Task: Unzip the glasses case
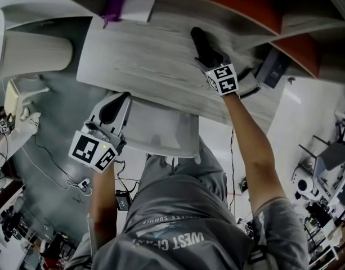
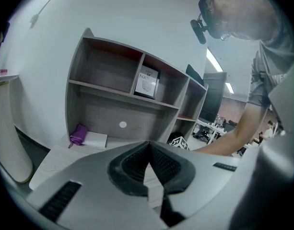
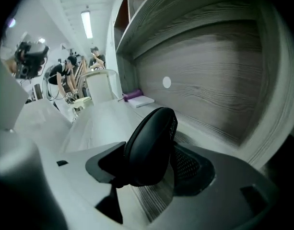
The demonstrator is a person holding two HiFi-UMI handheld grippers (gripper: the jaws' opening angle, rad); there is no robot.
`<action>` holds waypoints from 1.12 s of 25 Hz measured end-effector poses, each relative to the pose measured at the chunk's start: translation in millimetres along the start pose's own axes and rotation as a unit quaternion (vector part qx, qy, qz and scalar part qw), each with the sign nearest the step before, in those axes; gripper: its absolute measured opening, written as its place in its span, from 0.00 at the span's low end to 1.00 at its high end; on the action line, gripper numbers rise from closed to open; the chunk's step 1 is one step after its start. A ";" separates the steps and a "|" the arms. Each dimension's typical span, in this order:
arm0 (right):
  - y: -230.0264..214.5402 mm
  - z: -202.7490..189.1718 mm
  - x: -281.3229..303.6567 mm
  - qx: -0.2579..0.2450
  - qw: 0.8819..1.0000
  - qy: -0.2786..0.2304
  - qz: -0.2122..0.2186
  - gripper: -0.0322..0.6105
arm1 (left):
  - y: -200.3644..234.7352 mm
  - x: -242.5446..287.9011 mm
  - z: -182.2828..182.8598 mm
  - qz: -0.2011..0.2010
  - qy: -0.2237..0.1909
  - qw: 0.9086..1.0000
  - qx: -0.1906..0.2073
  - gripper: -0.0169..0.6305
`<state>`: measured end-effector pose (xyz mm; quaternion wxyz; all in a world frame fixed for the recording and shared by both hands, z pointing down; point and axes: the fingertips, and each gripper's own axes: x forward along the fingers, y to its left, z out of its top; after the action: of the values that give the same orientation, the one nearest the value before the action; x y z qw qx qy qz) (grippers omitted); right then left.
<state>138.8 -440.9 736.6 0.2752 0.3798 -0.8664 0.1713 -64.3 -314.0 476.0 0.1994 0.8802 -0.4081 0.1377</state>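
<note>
A black oval glasses case [image 1: 203, 45] stands on edge over the right part of the pale wood desk [image 1: 138, 61]. My right gripper [image 1: 209, 56] is shut on the case's near end. In the right gripper view the case [image 3: 149, 140] fills the gap between both dark pads and hides the left one; no zipper pull shows. My left gripper [image 1: 115, 110] hangs off the desk's near edge at lower left. It is shut with nothing in it, its pads [image 2: 137, 166] meeting in the left gripper view.
A purple pouch [image 1: 111, 7] and a flat white box [image 1: 137, 8] lie at the desk's far left corner. A shelf unit [image 2: 113, 87] rises behind the desk. A white chair seat [image 1: 161, 131] sits under the near edge. A white bin [image 1: 31, 52] stands left.
</note>
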 end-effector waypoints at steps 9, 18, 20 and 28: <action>68.4 51.9 -61.6 0.024 0.991 -0.070 0.109 0.50 | -3.6 -15.3 -7.1 -0.017 -0.003 1.000 -0.010 0.02; 150.3 96.5 -151.8 -0.012 0.975 -0.119 0.189 0.50 | -13.4 -46.7 -6.1 -0.037 -0.016 0.999 -0.015 0.02; 168.1 104.8 -170.1 -0.025 0.971 -0.125 0.203 0.50 | -14.7 -52.2 -7.3 -0.046 -0.019 0.999 -0.021 0.02; 238.4 131.0 -243.0 -0.079 0.955 -0.138 0.250 0.50 | -30.6 -74.5 -8.0 -0.090 -0.036 0.995 -0.031 0.02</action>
<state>50.1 -214.6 464.7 0.1303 0.1482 -0.9740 0.1109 -88.2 -242.9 445.5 0.2229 0.9113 -0.3380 0.0743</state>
